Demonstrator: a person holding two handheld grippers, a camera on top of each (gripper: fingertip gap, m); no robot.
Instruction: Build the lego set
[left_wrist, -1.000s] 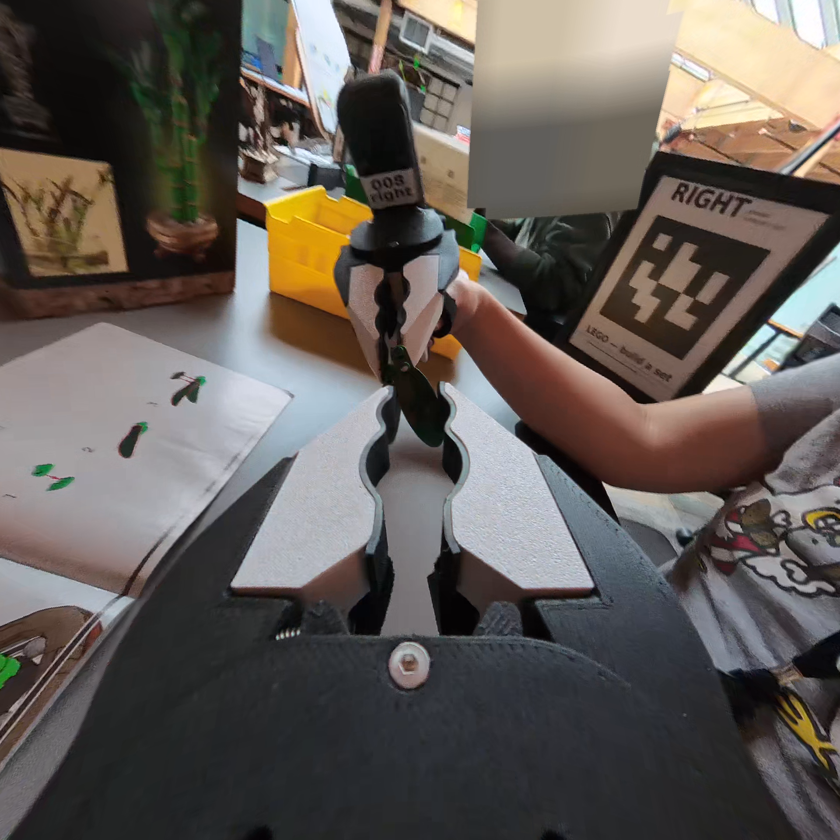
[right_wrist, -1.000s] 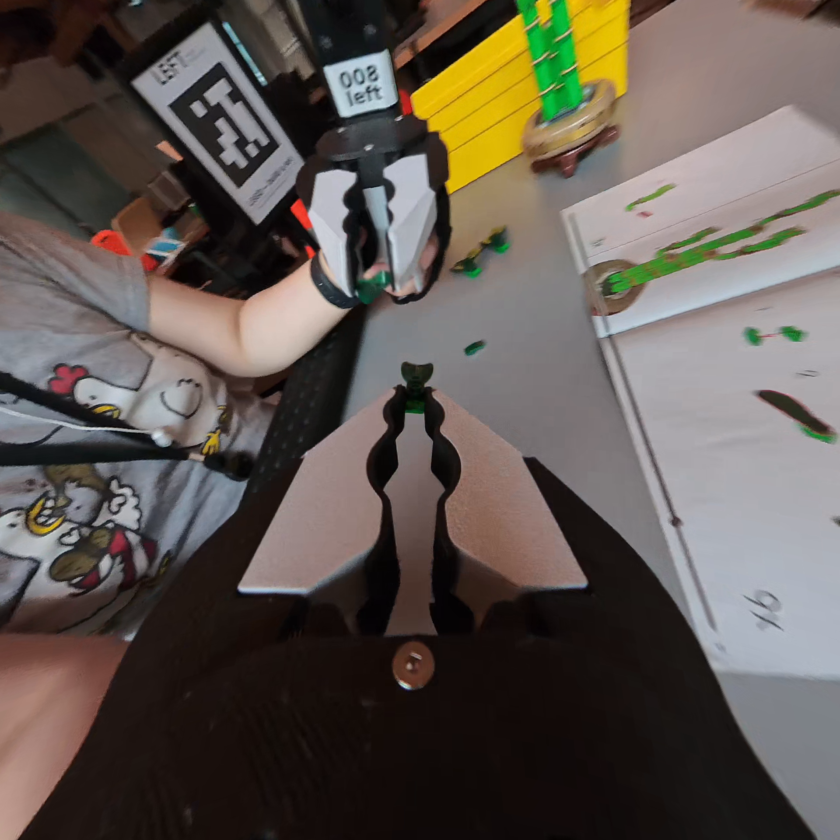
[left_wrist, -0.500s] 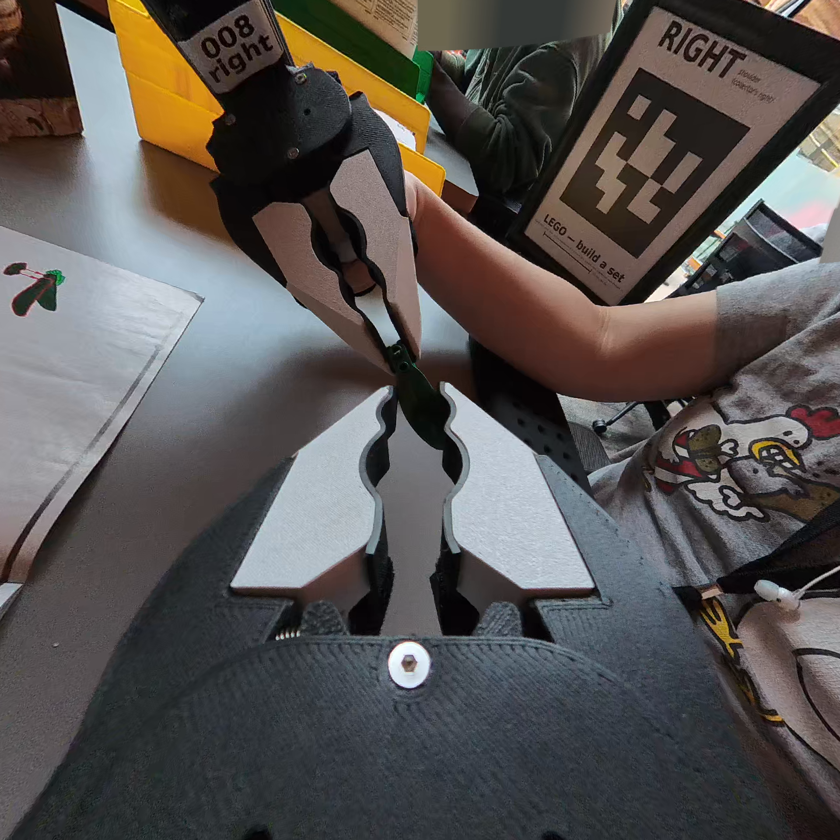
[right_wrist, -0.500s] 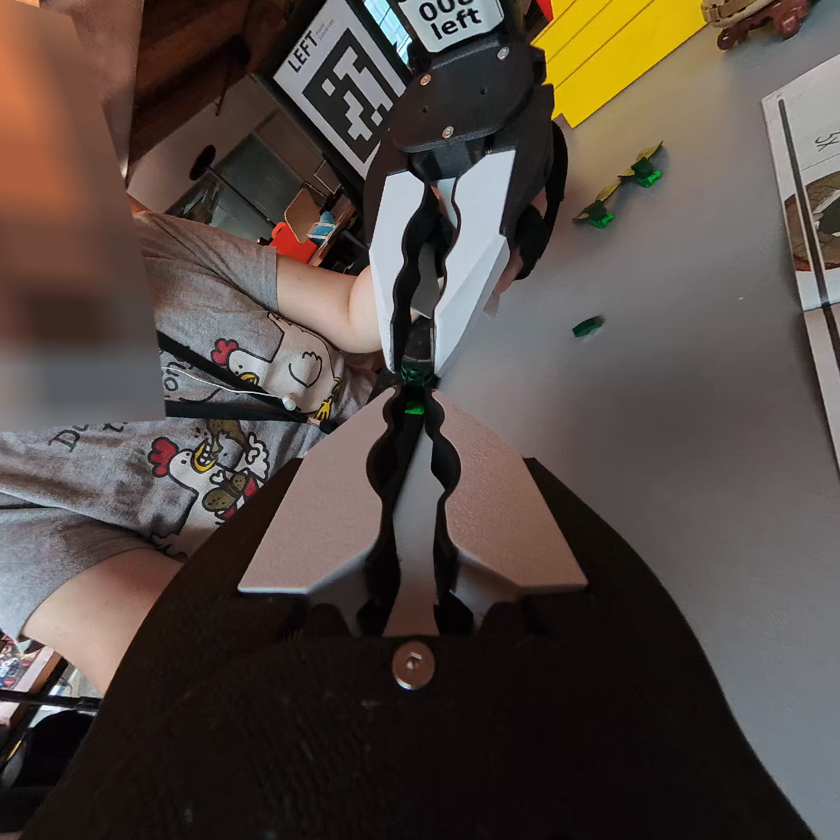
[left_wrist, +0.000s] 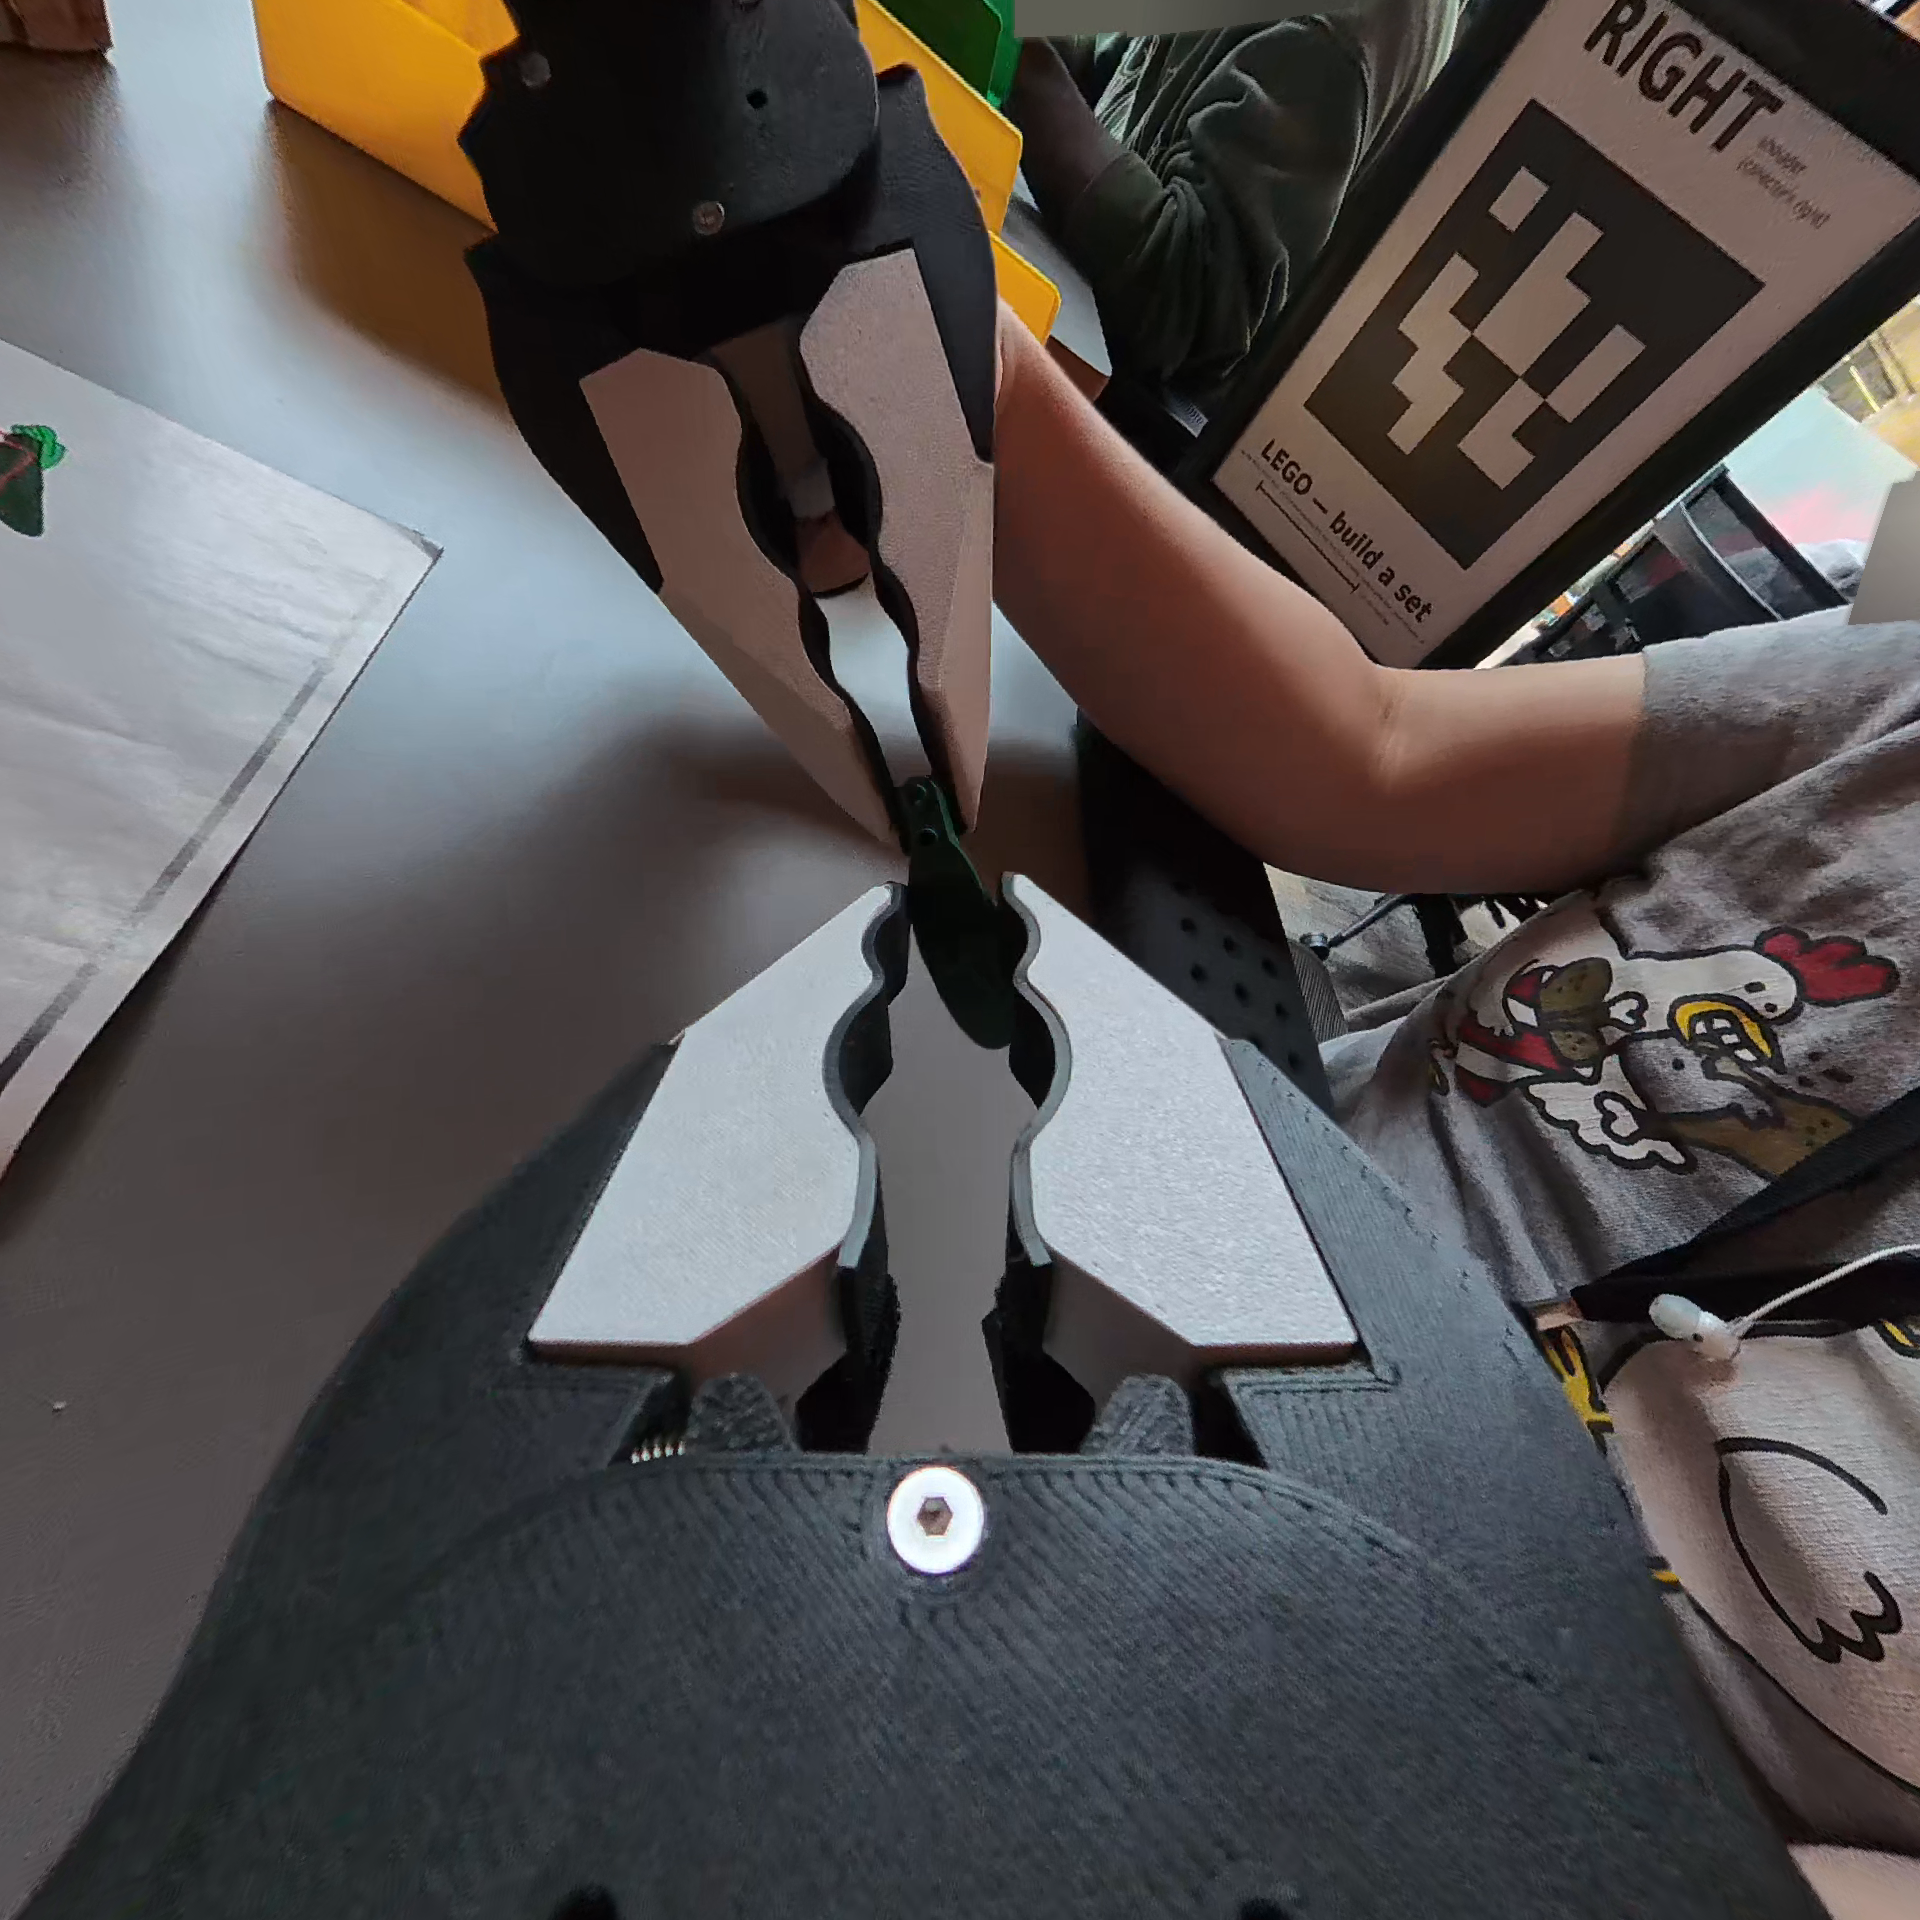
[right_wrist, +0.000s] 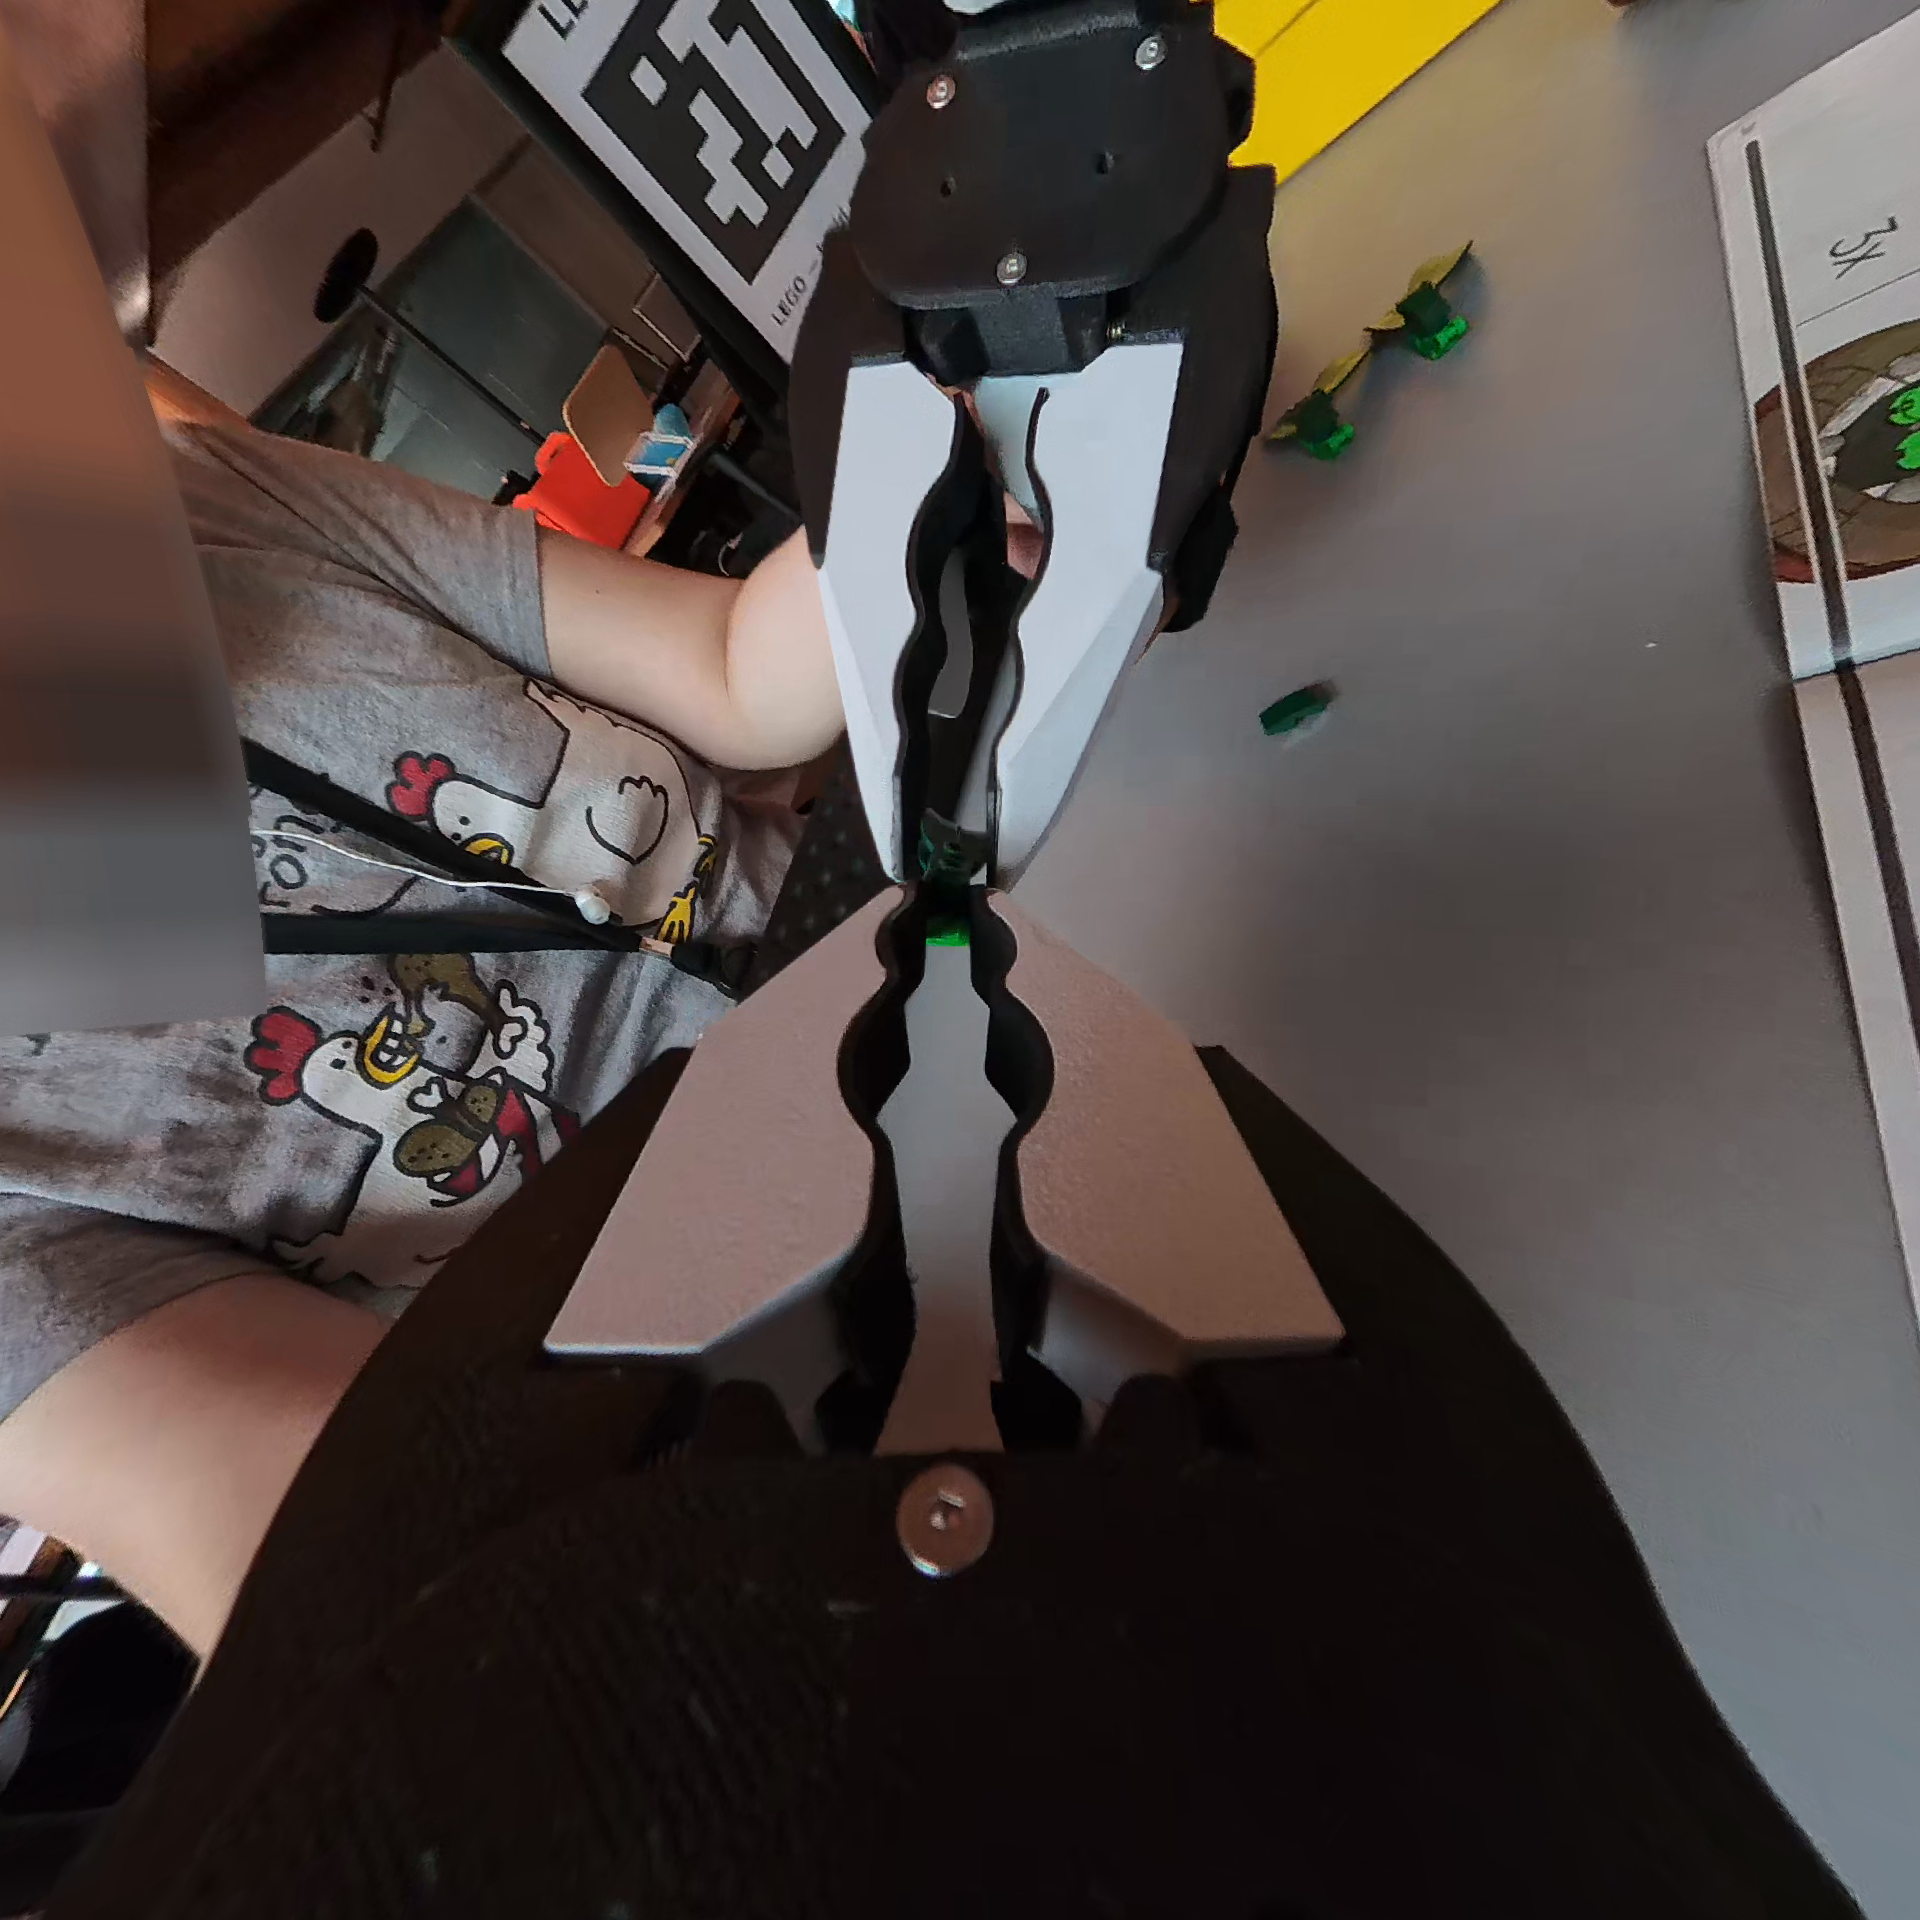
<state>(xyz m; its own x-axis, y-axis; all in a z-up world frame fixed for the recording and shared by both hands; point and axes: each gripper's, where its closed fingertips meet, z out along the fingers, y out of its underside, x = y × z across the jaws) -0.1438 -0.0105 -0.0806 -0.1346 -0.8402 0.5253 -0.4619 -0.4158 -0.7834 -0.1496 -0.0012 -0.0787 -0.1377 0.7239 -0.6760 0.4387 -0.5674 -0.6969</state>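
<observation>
The left gripper (left_wrist: 954, 904) pinches a dark green leaf piece (left_wrist: 961, 961) at the tips of its jaws. Tip to tip with it, the right gripper (right_wrist: 948, 914) pinches a small bright green piece (right_wrist: 945, 928); the two pieces meet between the jaws. Beyond, loose green pieces (right_wrist: 1371, 353) lie on the grey counter (right_wrist: 1455, 935), near an open instruction booklet (right_wrist: 1860, 416).

A shared workshop — grey worktable (right_wrist: 1455, 935), yellow parts bin (left_wrist: 395, 94), framed marker boards (left_wrist: 1538, 332).
</observation>
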